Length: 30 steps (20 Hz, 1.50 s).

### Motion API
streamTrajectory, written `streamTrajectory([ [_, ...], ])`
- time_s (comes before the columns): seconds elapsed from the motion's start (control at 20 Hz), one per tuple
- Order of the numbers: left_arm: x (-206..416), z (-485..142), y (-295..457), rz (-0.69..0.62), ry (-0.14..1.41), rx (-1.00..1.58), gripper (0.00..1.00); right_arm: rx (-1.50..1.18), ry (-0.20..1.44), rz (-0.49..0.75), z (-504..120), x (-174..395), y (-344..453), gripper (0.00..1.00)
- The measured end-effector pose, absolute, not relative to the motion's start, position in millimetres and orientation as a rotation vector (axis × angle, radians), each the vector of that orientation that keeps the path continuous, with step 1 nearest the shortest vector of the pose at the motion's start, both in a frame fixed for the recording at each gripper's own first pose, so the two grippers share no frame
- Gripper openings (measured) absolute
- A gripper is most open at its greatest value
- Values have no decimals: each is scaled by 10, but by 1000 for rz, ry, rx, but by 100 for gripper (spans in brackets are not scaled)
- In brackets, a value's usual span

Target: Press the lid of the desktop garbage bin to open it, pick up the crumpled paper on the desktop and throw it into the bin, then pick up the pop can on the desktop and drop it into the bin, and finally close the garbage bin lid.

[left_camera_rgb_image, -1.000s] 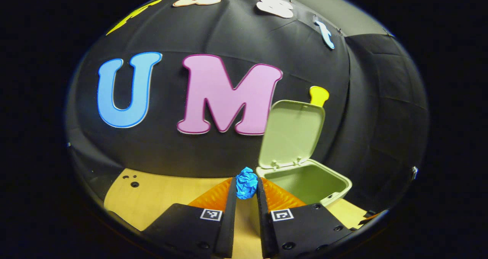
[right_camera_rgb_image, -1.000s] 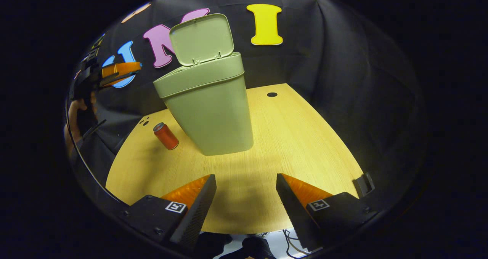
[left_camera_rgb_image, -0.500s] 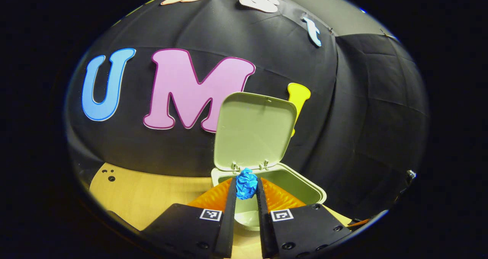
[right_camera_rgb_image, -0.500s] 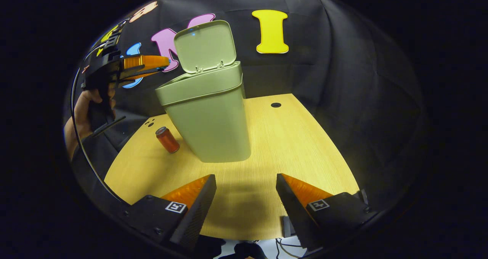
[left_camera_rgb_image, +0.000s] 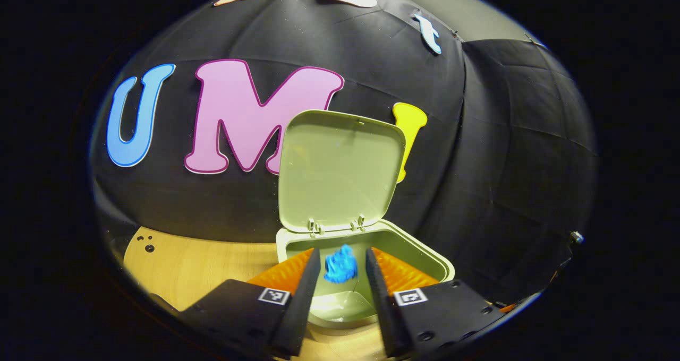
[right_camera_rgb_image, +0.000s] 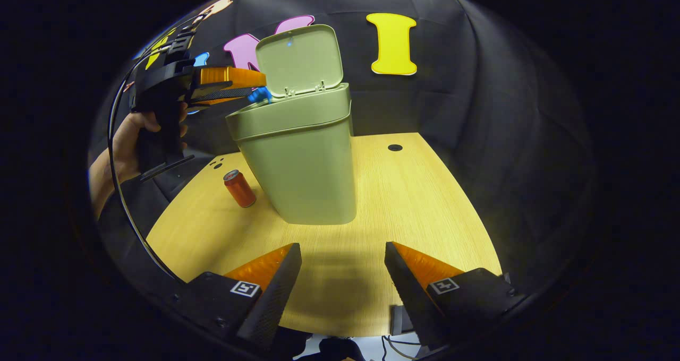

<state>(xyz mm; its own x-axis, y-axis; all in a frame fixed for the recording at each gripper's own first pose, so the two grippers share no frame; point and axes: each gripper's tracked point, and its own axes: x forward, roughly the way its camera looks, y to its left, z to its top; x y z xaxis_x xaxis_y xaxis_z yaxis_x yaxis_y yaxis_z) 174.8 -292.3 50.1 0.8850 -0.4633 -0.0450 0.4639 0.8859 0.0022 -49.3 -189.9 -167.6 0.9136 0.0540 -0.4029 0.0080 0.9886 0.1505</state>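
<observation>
Two hand-held grippers are in our frames. In the left gripper view, the left hand-held gripper (left_camera_rgb_image: 341, 268) sits above the mouth of the garbage bin (left_camera_rgb_image: 425, 255), its fingers spread apart with gaps on both sides of the blue crumpled paper (left_camera_rgb_image: 340, 264); we see the blurred paper between them, touching neither. The lid (left_camera_rgb_image: 340, 170) stands upright at 12 o'clock. In the right gripper view, the right hand-held gripper (right_camera_rgb_image: 342, 276) hovers with jaws wide apart and nothing between them over the counter (right_camera_rgb_image: 414, 212). The pop can (right_camera_rgb_image: 239, 188) stands at 9 o'clock of the bin, just beside it. A hand (right_camera_rgb_image: 127, 143) holds the left gripper at 10 o'clock.
</observation>
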Motion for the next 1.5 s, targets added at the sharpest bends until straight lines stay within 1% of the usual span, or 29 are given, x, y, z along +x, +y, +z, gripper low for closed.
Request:
streamTrajectory([
  [0.05, 1756, 499, -2892, -471, 35, 28, 73, 148, 417, 25, -1673, -489, -1901, 99],
  [0.1, 1744, 518, -2852, -459, 28, 39, 77, 147, 413, 28, -1660, -482, -1893, 99],
  [0.15, 1728, 522, -2804, -445, 22, 44, 87, 146, 409, 34, -1644, -467, -1864, 99],
  [0.25, 1709, 538, -2669, -415, 7, 35, 98, 133, 410, 50, -1650, -454, -1796, 99],
  [0.45, 1580, 491, -2144, -321, -16, 50, 98, 115, 418, 104, -1658, -419, -1572, 99],
  [0.8, 1202, 68, -933, -146, 57, 48, 98, 53, 446, 171, -1681, -266, -1049, 100],
  [0.95, 1029, -73, -503, -103, 88, 76, 98, 28, 449, 187, -1681, -182, -799, 99],
  [1.15, 853, -103, 36, -44, 98, 82, 98, 10, 466, 214, -1713, -46, -413, 99],
  [1.5, 613, -354, 583, -2, 144, 32, 98, -67, 445, 249, -1728, 176, 94, 99],
])
